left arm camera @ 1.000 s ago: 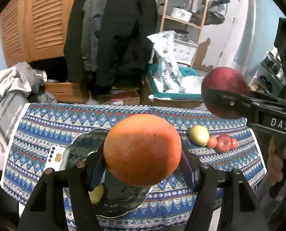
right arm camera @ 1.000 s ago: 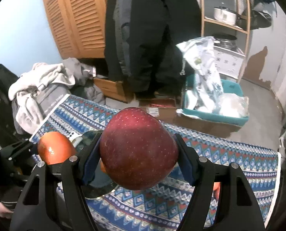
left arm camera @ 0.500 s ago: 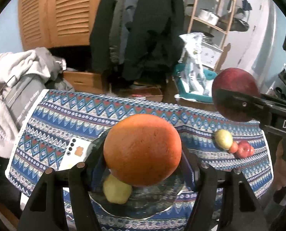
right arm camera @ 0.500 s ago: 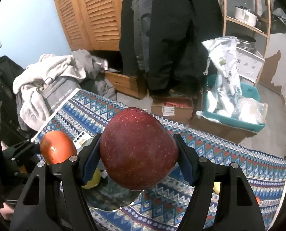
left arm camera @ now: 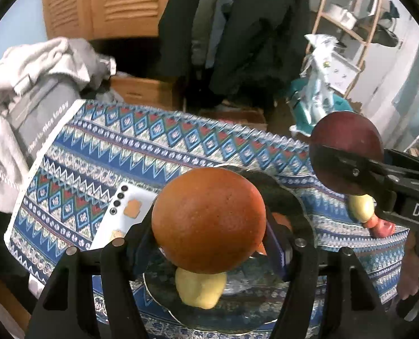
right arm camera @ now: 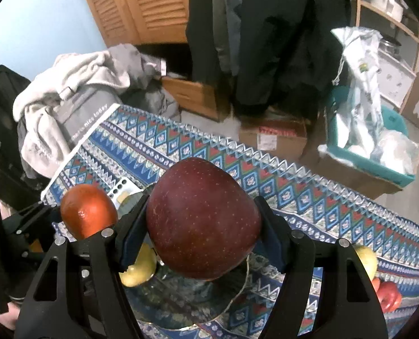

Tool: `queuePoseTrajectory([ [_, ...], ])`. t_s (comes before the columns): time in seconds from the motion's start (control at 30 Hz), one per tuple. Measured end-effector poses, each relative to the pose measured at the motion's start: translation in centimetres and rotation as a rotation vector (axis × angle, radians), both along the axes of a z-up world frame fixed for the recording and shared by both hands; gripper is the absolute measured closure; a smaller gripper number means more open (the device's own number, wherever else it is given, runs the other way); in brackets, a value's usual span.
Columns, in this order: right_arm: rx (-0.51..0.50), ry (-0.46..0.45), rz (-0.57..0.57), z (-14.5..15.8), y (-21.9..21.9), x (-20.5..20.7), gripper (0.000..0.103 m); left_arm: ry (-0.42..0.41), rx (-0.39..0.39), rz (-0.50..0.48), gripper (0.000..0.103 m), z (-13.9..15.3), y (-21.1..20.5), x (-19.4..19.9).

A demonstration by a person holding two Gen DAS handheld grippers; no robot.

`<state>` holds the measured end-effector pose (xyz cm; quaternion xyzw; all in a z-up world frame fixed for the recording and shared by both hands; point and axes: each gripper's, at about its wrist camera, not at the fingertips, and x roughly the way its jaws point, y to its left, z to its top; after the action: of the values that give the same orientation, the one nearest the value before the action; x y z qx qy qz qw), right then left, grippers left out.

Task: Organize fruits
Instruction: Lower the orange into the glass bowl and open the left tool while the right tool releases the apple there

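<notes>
While both grippers hang over the patterned tablecloth (left arm camera: 158,152), each one carries a fruit. The left gripper (left arm camera: 208,243) has its fingers clamped on the orange (left arm camera: 209,220), the blue pads pressing its two sides, and holds it above the dark glass plate (left arm camera: 299,206). That plate sits toward the near edge of the table, and a yellow-green fruit (left arm camera: 201,291) lies on it, partly hidden beneath the orange; something orange shows on the plate just right of the held fruit, too covered to name. A white card (left arm camera: 124,212) with black dots lies on the cloth, touching or slipping under the plate's left rim.

The right gripper (right arm camera: 203,234) has its fingers closed on the red apple (right arm camera: 203,220), pads against both flanks, and holds it over the same plate. From the left wrist view this apple shows at the right, above the cloth, with a finger of the right gripper across its lower half.

Toward the right end of the table, another yellow-green fruit (right arm camera: 367,261) rests on the cloth, with a small red fruit (right arm camera: 390,296) just beside it and an orange one between them.

Beyond the far edge, a pile of grey and white clothes (right arm camera: 76,99) lies at the left corner, dark coats (right arm camera: 266,36) hang behind, and a teal bin (right arm camera: 390,166) holding plastic bags stands on the floor at the right.
</notes>
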<state>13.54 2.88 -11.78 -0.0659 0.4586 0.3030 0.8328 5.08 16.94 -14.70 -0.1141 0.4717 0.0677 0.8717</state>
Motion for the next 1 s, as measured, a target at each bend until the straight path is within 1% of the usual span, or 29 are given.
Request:
queuePoseTrajectory([
  [0.1, -0.011, 0.029, -0.002, -1.2, 0.5, 0.4, 0.031, 0.029, -0.007, 0.021, 0.034, -1.3, 0.7, 0.4],
  [0.27, -0.032, 0.050, 0.003, -2.5, 1.3, 0.8, 0.031, 0.072, -0.048, 0.061, 0.034, -3.7, 1.9, 1.1],
  [0.47, -0.059, 0.069, 0.021, -4.0, 2.1, 0.7, 0.031, 0.157, -0.106, 0.103, 0.034, -7.1, 2.7, 2.0],
  [0.53, -0.062, 0.075, 0.025, -4.3, 2.3, 0.7, 0.031, 0.182, -0.115, 0.106, 0.034, -8.0, 2.8, 2.2],
  [0.63, -0.064, 0.087, 0.030, -4.6, 2.5, 0.8, 0.031, 0.220, -0.109, 0.106, 0.033, -9.0, 2.6, 2.3],
  [0.77, -0.055, 0.110, 0.032, -5.1, 2.8, 1.0, 0.031, 0.201, -0.069, 0.117, 0.033, -8.8, 2.5, 2.2],
  [0.9, -0.046, 0.135, 0.039, -5.8, 3.3, 1.3, 0.031, 0.179, -0.076, 0.111, 0.033, -7.9, 2.6, 2.1],
  [1.0, -0.041, 0.163, 0.038, -6.5, 3.6, 1.7, 0.031, 0.179, -0.055, 0.116, 0.033, -7.3, 2.6, 1.7],
])
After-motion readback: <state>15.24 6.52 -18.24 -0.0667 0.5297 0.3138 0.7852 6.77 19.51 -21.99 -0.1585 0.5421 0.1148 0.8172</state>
